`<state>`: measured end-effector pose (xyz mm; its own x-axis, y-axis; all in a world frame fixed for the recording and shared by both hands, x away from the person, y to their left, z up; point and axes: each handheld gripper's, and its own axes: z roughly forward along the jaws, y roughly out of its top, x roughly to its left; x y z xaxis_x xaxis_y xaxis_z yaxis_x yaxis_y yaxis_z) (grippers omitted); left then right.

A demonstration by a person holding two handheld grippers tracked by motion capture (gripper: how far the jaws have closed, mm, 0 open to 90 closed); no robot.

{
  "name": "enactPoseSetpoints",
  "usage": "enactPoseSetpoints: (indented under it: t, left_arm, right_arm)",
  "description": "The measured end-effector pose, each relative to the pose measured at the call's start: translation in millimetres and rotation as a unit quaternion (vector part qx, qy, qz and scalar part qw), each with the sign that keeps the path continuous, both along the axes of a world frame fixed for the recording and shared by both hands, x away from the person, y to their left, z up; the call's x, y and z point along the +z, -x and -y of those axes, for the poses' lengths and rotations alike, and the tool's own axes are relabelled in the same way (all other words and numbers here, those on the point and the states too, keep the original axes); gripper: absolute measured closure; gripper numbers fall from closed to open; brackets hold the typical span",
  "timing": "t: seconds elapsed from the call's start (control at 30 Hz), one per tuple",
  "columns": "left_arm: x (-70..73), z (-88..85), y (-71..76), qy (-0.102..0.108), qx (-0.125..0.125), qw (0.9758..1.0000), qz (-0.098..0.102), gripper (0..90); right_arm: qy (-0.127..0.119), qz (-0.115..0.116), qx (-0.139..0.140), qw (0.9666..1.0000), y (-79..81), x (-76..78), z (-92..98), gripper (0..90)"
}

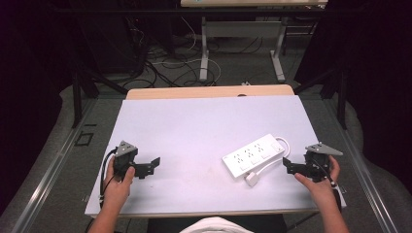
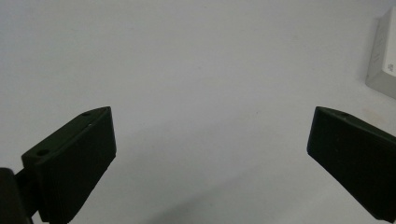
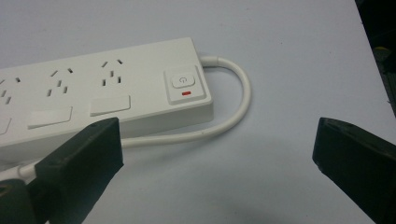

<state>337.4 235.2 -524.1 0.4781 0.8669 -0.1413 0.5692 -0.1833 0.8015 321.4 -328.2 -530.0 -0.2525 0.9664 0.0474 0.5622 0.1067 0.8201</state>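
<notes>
A white power strip (image 1: 253,155) lies at an angle on the white table, right of centre. Its white cable (image 1: 272,162) loops round its near side and ends in a plug (image 1: 251,179). In the right gripper view the power strip (image 3: 93,88) shows several sockets and a switch (image 3: 183,80) with a red mark; the cable (image 3: 236,112) curves in front of it. My right gripper (image 1: 287,166) rests near the table's right front, open and empty, jaws toward the strip. My left gripper (image 1: 154,165) sits at the left front, open and empty, with the strip's corner (image 2: 384,60) far off.
The white table top (image 1: 204,126) has a wooden strip along its far edge. Beyond it stand a desk frame (image 1: 243,48) and loose floor cables (image 1: 165,68). A person's hands hold both grippers at the near edge.
</notes>
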Motion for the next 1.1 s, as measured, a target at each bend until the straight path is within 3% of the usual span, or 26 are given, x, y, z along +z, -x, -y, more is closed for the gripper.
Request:
enactPoseSetpoints:
  t: [0.3, 0.53, 0.63, 0.83, 1.1]
  left_arm:
    - [0.6, 1.3, 0.6, -0.012, -0.006, 0.9999, -0.007, 2.6]
    - [-0.8, 2.9, 1.0, -0.005, -0.002, 0.9999, -0.009, 2.7]
    - [-0.5, 3.1, 1.0, -0.008, -0.004, 0.9999, -0.011, 2.9]
    - [-1.1, 3.9, 0.9, -0.010, -0.005, 0.9999, -0.012, 3.2]
    - [-1.5, 2.8, 0.9, -0.011, -0.001, 0.9999, -0.010, 4.0]
  right_arm:
    - [0.018, 0.001, 0.018, 0.9997, -2.5, 1.7, -8.8, 2.9]
    - [0.017, -0.007, 0.033, 0.9993, -6.1, 8.7, -11.8, 6.6]
    - [0.029, -0.008, 0.044, 0.9986, -8.8, 12.3, -15.3, 9.6]
    - [0.036, -0.002, 0.051, 0.9981, -13.8, 18.0, -21.0, 14.9]
    - [0.037, -0.012, 0.056, 0.9977, -21.2, 20.4, -22.4, 16.1]
